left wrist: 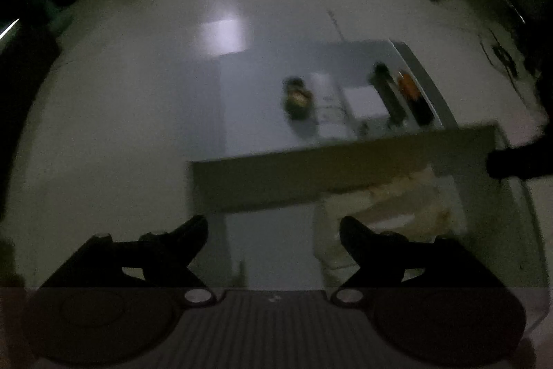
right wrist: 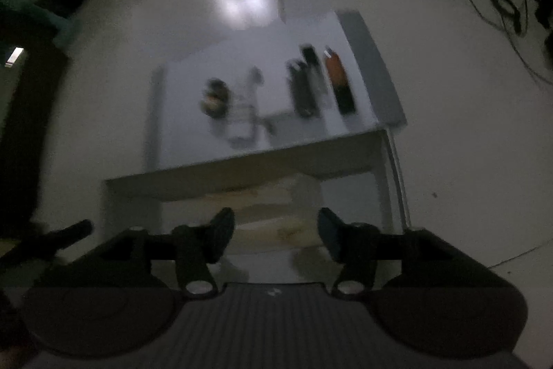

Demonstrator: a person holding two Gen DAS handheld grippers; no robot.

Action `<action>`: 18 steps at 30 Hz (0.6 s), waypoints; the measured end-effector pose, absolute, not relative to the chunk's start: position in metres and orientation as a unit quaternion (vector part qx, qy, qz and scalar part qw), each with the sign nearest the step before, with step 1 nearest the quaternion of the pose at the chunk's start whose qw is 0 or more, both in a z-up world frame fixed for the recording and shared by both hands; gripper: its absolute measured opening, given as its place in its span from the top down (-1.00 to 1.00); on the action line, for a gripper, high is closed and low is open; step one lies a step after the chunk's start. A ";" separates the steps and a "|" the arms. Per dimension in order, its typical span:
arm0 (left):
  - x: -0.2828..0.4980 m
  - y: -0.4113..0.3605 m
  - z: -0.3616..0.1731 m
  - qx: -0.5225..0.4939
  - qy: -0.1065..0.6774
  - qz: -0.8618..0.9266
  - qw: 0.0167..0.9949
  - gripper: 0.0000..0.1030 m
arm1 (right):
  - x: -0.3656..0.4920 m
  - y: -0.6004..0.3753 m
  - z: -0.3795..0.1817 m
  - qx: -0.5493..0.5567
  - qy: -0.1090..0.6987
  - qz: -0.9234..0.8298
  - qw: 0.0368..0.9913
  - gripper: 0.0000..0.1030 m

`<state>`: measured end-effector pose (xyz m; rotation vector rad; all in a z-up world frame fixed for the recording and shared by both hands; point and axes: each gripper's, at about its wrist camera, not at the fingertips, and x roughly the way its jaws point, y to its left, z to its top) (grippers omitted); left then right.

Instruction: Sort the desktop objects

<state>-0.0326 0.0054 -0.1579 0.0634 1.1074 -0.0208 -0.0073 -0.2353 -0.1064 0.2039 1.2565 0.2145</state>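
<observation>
Hovering above pale grey rectangular table [left wrist: 262, 113], left gripper [left wrist: 273, 227] and right gripper [right wrist: 276, 227] both gaped empty; dark round blurred object [right wrist: 214, 97] lay on tabletop.

A small pale table [right wrist: 193, 99] stands on the glossy grey floor [right wrist: 449, 127], and on its top lie a dark round thing [right wrist: 214, 97], a clear blurred object [right wrist: 247, 113], two long dark items [right wrist: 304, 82] and an orange-and-black one [right wrist: 340, 83] side by side.
</observation>
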 end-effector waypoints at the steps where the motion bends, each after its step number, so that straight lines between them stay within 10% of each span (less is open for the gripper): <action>1: -0.033 0.011 -0.143 0.013 0.515 0.001 0.857 -0.60 | -0.012 -0.235 -0.090 0.100 0.575 0.109 0.805 -0.13; 18: -0.209 0.099 0.262 -0.176 0.048 0.010 0.983 -0.89 | -0.183 -0.308 0.342 0.157 0.192 0.210 0.946 -0.20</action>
